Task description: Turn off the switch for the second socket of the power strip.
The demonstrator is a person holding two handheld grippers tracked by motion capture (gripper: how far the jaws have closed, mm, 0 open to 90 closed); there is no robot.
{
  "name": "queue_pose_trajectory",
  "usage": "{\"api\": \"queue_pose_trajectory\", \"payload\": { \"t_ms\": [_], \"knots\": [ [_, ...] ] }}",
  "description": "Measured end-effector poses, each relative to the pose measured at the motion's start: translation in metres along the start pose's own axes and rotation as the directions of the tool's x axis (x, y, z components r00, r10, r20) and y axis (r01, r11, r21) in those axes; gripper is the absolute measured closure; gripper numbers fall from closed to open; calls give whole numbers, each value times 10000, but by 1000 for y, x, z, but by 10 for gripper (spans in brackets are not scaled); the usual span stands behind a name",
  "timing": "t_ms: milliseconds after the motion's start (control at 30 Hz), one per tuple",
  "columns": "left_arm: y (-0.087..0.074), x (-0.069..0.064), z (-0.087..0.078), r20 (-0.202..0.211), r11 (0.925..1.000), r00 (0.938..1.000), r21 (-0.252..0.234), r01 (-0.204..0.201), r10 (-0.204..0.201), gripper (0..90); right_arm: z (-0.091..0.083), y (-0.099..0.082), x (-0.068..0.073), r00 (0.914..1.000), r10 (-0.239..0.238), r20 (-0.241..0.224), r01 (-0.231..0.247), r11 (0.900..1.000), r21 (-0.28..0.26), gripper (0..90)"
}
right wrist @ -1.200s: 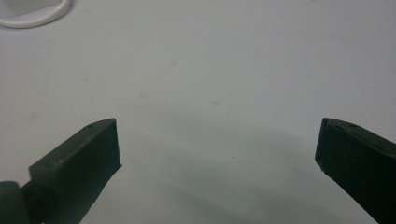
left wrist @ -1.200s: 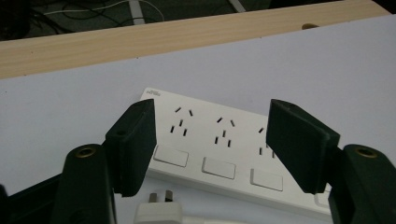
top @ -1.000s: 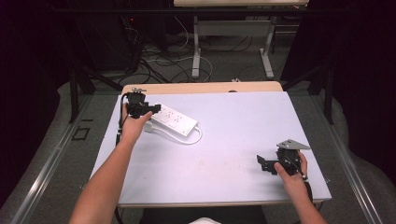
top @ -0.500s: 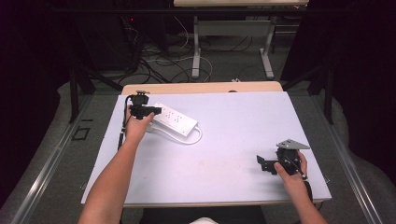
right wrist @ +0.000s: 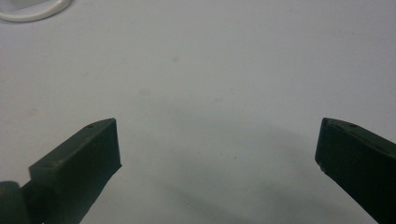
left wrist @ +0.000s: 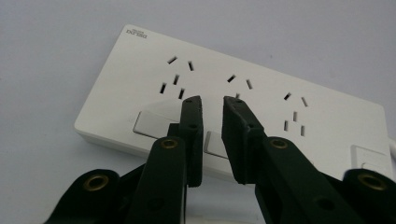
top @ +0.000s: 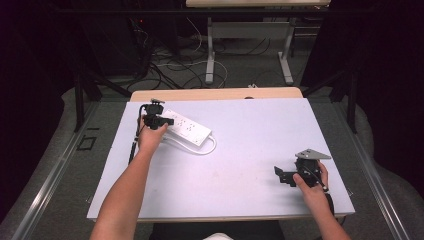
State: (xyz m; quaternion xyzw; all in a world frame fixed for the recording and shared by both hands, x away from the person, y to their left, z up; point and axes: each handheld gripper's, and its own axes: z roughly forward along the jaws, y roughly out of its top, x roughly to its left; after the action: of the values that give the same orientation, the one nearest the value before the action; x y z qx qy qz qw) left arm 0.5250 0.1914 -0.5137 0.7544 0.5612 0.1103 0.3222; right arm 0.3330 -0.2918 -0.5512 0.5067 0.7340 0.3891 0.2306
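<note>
Hovering over the near left end of the white power strip (top: pixel 189 129), the left gripper (top: pixel 167 121) sits at about ten o'clock on the table (top: pixel 260 125). Its jaws have just been closing and now stand with only a narrow slit between them, nothing caught in that slit. In the left gripper view the left gripper's tips (left wrist: pixel 212 105) lie just above the strip's (left wrist: pixel 261 116) top face, over one of the rocker switches (left wrist: pixel 152 123) along its near edge; whether they touch the plastic cannot be told. Compared with a second ago, the left hand (top: pixel 150 137) has dropped slightly toward the strip, and the jaws, then clearly spread, have drawn nearly together.

The strip itself lies slantwise in the far left part of the table, its white cord (top: pixel 207 150) looping off toward five o'clock, unchanged from before.

The right gripper (top: pixel 280 176) rests at about four o'clock, well apart from the strip, where it was a second ago. In the right gripper view its jaws stand wide apart over bare tabletop (right wrist: pixel 210 84), holding nothing.
</note>
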Motion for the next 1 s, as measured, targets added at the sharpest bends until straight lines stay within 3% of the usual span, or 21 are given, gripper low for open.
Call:
{"api": "queue_pose_trajectory", "payload": {
  "t_ms": [233, 367, 467, 633, 733, 1000],
  "knots": [
    [-1, 2, 4, 30, 9995, 10000, 316, 24, -25, 810, 0, 0, 0, 10000, 22, -37, -22, 10000, 53, 0],
    [-2, 2, 7, 6, 9997, 9999, 183, 154, -154, 819, 0, 0, 1, 10000, 62, -60, -61, 10000, 53, 0],
    [-2, 4, 8, 55, 9988, 9999, 464, 129, -132, 838, 0, 0, 0, 10000, 56, -70, -56, 10000, 79, 0],
    [-2, 4, 8, 173, 9987, 9998, 492, 110, -119, 893, 1, 0, 0, 9999, -69, -80, 70, 9999, 72, 0],
    [-3, 3, 9, 81, 9995, 9999, 302, 112, -115, 897, 1, -1, 0, 10000, -28, -60, 28, 10000, 92, 0],
    [-3, 1, 8, 23, 9992, 10000, 394, -85, 84, 899, 1, -1, 0, 10000, -69, -59, 70, 9999, 100, 0]
  ]
}}
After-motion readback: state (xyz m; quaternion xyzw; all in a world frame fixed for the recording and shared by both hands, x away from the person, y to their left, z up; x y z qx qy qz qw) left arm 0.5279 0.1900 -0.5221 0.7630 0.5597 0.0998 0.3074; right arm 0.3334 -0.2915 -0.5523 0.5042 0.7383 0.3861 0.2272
